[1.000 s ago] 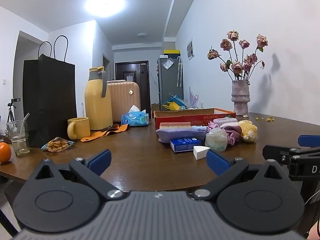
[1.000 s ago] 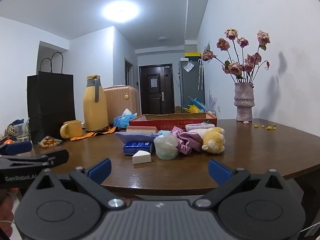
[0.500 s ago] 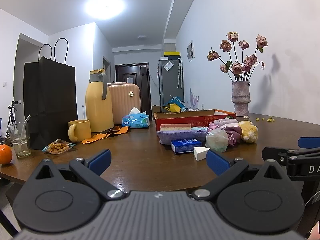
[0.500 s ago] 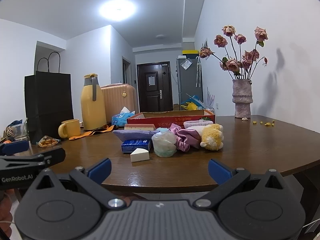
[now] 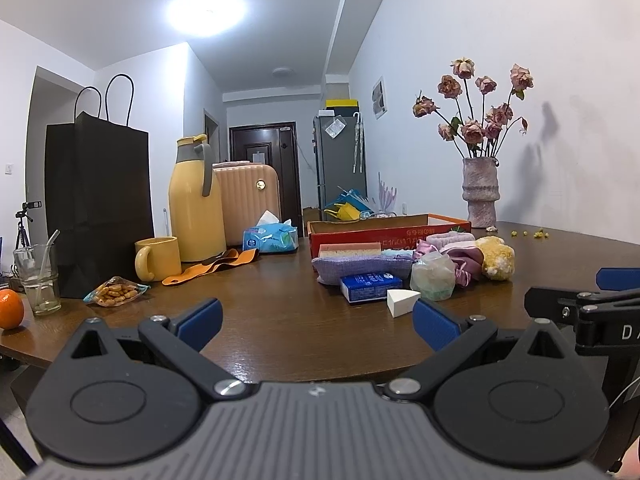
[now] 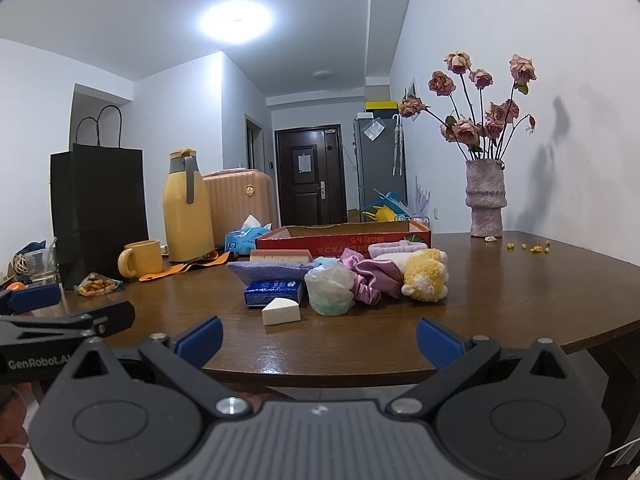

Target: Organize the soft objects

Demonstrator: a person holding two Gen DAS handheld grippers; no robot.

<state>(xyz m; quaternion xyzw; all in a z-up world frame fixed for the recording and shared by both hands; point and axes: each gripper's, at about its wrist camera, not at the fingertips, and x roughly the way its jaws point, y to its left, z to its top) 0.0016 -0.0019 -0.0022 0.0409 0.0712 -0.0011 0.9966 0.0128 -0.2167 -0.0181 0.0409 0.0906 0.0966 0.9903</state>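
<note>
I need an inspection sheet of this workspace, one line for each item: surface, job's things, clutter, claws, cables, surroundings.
Surface: dark wooden table, glossy, with small yellow bits near the vase.
Job's things: white wedge sponge, blue packet, bagged puff, pink scrunchie, yellow plush toy, purple cloth, all in front of the red cardboard box.
Clutter: yellow mug, yellow thermos jug, tissue pack, snack bag, glass, orange, black paper bag.
Claws: left claw open, empty; right claw open, empty; both short of the table edge.
Cables: nothing seen.
Surroundings: suitcase, dark door, grey fridge.
</note>
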